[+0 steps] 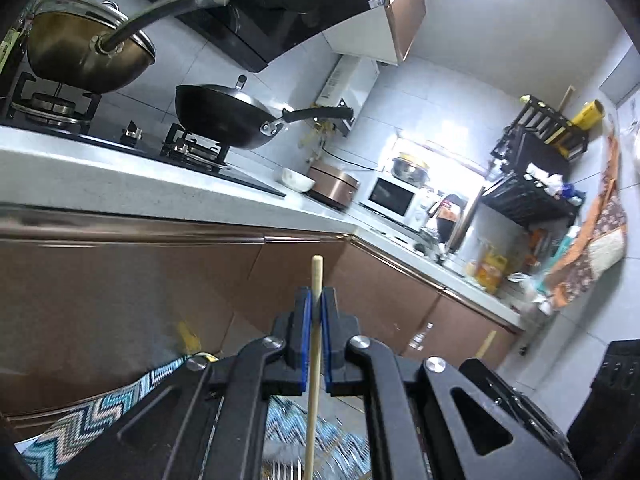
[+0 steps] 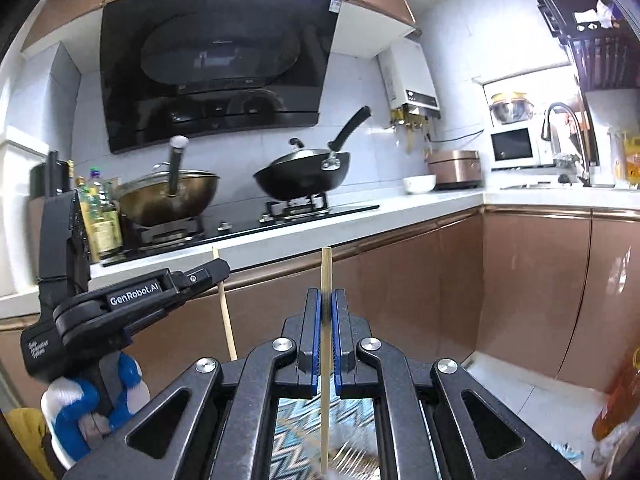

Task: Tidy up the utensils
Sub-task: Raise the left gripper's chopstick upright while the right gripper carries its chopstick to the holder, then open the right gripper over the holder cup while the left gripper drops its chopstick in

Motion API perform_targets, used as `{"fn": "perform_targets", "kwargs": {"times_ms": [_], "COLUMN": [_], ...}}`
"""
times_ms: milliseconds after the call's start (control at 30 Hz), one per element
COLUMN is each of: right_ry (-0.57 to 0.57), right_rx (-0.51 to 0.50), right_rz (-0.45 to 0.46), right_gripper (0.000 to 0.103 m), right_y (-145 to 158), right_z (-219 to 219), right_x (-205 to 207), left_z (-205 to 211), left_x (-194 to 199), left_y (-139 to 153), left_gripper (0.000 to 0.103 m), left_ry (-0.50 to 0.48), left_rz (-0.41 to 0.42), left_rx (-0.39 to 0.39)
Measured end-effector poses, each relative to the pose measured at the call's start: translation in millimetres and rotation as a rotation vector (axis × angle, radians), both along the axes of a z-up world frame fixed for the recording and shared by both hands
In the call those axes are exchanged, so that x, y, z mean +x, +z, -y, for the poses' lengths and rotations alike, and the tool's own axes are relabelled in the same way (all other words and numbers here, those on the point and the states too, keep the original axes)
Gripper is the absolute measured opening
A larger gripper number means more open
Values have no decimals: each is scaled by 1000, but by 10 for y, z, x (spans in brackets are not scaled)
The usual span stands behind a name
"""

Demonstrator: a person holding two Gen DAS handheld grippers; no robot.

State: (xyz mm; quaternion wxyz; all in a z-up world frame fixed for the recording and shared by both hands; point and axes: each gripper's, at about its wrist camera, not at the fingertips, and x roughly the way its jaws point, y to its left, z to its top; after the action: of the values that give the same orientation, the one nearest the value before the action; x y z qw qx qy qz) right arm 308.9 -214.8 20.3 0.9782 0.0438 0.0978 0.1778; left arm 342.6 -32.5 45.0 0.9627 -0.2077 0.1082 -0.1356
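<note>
Each gripper holds one wooden chopstick upright. In the left wrist view my left gripper [image 1: 316,300] is shut on a pale chopstick [image 1: 317,276], whose tip stands above the blue pads. The right wrist view shows my right gripper [image 2: 327,300] shut on a second chopstick [image 2: 326,268]. The left gripper [image 2: 216,272] also appears there at the left with its chopstick [image 2: 225,312], held by a hand in a blue and white glove [image 2: 80,408]. Below both grippers lies a zigzag-patterned cloth [image 2: 296,432].
Brown cabinet fronts [image 2: 400,280] face me under a pale counter [image 2: 420,200]. On the stove stand a brass pot with a lid [image 2: 168,196] and a black wok [image 2: 304,176]. A bowl [image 2: 418,183], rice cooker [image 2: 456,168] and microwave [image 2: 514,148] stand further right.
</note>
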Motion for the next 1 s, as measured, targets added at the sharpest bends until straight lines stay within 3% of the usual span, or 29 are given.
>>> {"fn": "perform_targets", "kwargs": {"times_ms": [267,433,633,700,767,900,1000], "right_ry": [-56,-71,-94,-97,-98,-109,-123], "right_rx": [-36,-66,-115,-118,-117,-112,-102], "right_rz": [-28,-66,-119,-128,-139,-142,-129], "right_gripper": [5,5,6,10,17,23,23], "right_y": [-551,-926,-1284,-1318,-1314,-1208,-1065], "right_z": [84,87,82,97,109,127,163], "right_x": [489,519,453,398,334,149,-62], "left_z": [330,517,558,552,540,461,352], "left_x": [450,464,430,379,316,88,-167], "left_y": [-569,-910,-1229,-1240,-1219,-1090,-954], "left_gripper": [4,4,7,15,33,36,44], "left_ry": [87,149,183,167,157,145,153], "left_rz": [-11,23,-5,-18,-23,-39,-31], "left_rx": [63,123,129,130,134,156,176]}}
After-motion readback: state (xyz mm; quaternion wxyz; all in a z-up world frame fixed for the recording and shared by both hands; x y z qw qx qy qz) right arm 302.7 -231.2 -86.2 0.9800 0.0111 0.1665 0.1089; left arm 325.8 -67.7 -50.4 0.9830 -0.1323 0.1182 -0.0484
